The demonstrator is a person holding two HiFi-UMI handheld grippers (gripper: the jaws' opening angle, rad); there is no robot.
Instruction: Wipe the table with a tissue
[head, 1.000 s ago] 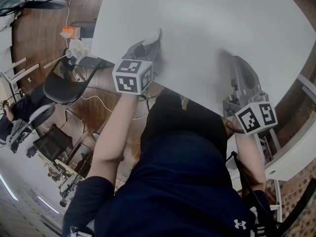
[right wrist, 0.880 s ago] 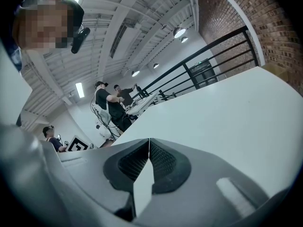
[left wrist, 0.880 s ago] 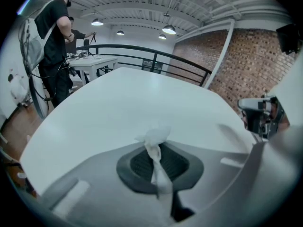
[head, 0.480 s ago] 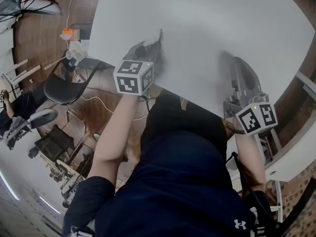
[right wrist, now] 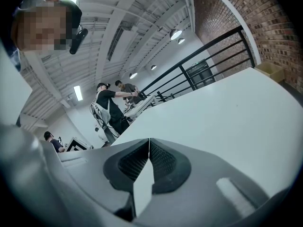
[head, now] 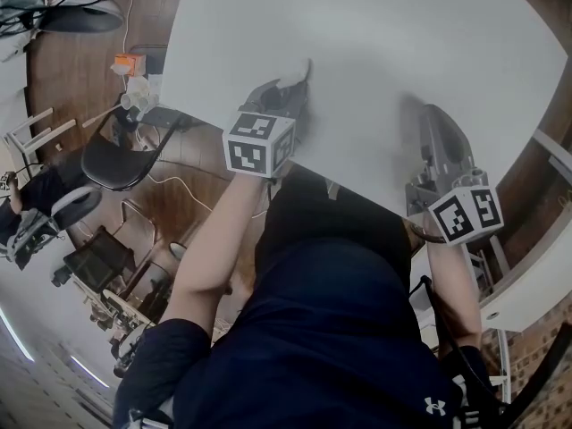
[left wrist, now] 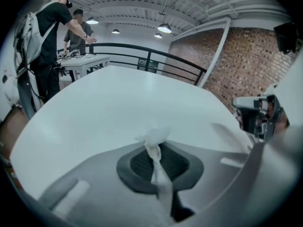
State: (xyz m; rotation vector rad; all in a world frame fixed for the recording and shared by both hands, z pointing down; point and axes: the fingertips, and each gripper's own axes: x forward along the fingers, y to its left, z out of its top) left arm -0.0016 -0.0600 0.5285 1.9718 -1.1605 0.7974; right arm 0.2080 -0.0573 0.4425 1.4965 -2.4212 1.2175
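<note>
Pinching a crumpled white paper tissue between its jaws, the left gripper is over the round white table, left of frame centre. The right gripper, at the frame's right, has its jaws pressed together, empty.

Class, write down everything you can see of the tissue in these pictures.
The tissue is thin white paper, twisted into a narrow strip. The left gripper is shut on it. The strip runs up between the dark ribbed pads and ends in a crumpled tuft that sticks out past the jaw tips, over the white table. Whether the tuft touches the table cannot be told.
</note>
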